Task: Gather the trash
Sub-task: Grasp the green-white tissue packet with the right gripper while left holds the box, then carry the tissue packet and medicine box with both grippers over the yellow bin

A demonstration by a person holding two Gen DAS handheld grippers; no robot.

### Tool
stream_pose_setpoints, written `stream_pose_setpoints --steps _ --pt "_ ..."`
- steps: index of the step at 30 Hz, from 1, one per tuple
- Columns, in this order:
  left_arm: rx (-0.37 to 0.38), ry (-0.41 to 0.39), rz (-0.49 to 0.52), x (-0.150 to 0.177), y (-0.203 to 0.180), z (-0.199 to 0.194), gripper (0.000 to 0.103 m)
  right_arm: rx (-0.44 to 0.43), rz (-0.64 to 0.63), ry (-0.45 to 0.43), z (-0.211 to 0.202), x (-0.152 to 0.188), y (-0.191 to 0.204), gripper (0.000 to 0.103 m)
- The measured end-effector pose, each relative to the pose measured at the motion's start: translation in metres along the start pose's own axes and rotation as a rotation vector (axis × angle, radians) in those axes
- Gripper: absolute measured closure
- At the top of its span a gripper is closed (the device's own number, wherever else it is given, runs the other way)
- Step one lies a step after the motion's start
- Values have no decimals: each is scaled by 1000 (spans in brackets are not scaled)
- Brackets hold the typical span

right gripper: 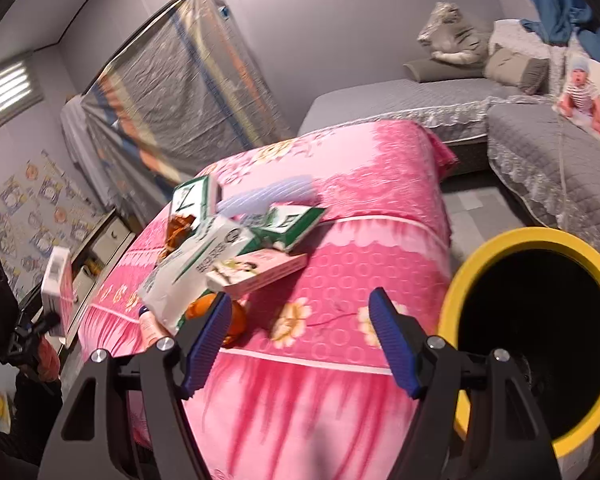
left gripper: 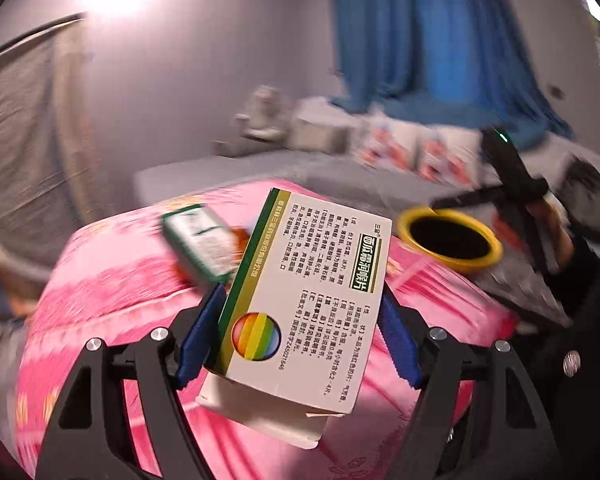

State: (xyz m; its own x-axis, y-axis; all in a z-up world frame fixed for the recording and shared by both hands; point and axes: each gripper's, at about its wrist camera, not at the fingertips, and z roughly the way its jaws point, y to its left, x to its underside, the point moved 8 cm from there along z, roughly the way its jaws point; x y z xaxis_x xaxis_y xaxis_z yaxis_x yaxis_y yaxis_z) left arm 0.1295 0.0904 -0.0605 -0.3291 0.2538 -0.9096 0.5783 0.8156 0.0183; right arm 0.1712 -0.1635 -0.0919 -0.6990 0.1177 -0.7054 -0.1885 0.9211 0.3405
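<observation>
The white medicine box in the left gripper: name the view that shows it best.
Left wrist view. The white medicine box fills the centre, its printed face readable, clamped between the left gripper pads. In the right wrist view it is small, blurred and edge-on at far left.

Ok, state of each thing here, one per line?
Left claw: shut on the white medicine box, lifted off the pink bedspread.
Right claw: open, empty.
Yellow-rimmed bin: open-topped, contents not visible.
Trash pile: loose on the bedspread.
</observation>
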Motion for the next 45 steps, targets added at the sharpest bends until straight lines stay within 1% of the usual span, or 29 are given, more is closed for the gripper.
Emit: stream_pose_setpoints --steps 1,3,5,7,8,9,11,12,14,15,16,17,18,19,21,24,27,29,32,34,36,38,41,44,45 --pt "-34 -16 -29 2 4 -5 32 -4 -25 8 5 -2 8 35" --pt "-69 -48 -104 7 14 -16 32 -12 -80 21 14 -8 25 35" --pt "-96 -71 -155 11 20 -22 32 -28 -136 37 23 -14 43 35" --pt "-130 -77 -167 16 23 -26 32 -56 -193 54 36 -24 67 35" --pt "-127 -80 -175 17 24 -26 32 -61 -219 62 43 -30 79 28" --pt "-124 -84 -180 16 22 -25 32 -73 -258 75 55 -38 96 24" --pt "-127 -84 -183 18 24 -25 32 -78 -295 110 78 -52 120 20" --pt "-138 -82 -183 19 23 -23 32 -95 -300 129 88 -56 130 19" --pt "-139 -82 -189 21 23 -22 32 -138 -293 193 120 -71 156 9" --pt "-135 -84 -191 20 22 -22 32 -146 -282 220 133 -76 163 8" --pt "-131 -89 -193 20 21 -22 32 -131 -260 247 151 -83 170 8" --pt "-131 -92 -192 22 20 -24 32 -109 -254 255 163 -90 174 8" --pt "-130 -94 -191 23 20 -26 32 -77 -263 272 183 -98 179 8" --pt "-132 -96 -189 24 19 -27 32 -63 -266 292 197 -103 182 8" --pt "-137 -95 -184 26 19 -29 31 -34 -247 351 229 -110 188 8" --pt "-154 -88 -172 30 21 -31 31 52 -243 420 265 -113 188 8" --pt "-168 -88 -187 35 27 -35 31 109 -220 475 289 -104 179 8" --pt "-170 -89 -203 38 30 -37 31 130 -226 506 301 -99 182 8" --pt "-188 -88 -224 44 38 -38 31 137 -229 528 310 -91 187 8" --pt "-202 -80 -238 48 43 -37 31 161 -236 556 319 -83 187 8" --pt "-215 -76 -246 50 46 -37 31 187 -224 547 322 -81 184 18" --pt "-224 -76 -253 51 49 -36 31 181 -210 538 321 -83 182 21" --pt "-230 -76 -261 48 52 -35 31 136 -178 526 312 -87 181 28" --pt "-255 -74 -264 45 53 -34 31 42 -121 491 295 -98 181 29" --pt "-272 -78 -270 42 54 -34 31 11 -111 454 284 -107 181 29"
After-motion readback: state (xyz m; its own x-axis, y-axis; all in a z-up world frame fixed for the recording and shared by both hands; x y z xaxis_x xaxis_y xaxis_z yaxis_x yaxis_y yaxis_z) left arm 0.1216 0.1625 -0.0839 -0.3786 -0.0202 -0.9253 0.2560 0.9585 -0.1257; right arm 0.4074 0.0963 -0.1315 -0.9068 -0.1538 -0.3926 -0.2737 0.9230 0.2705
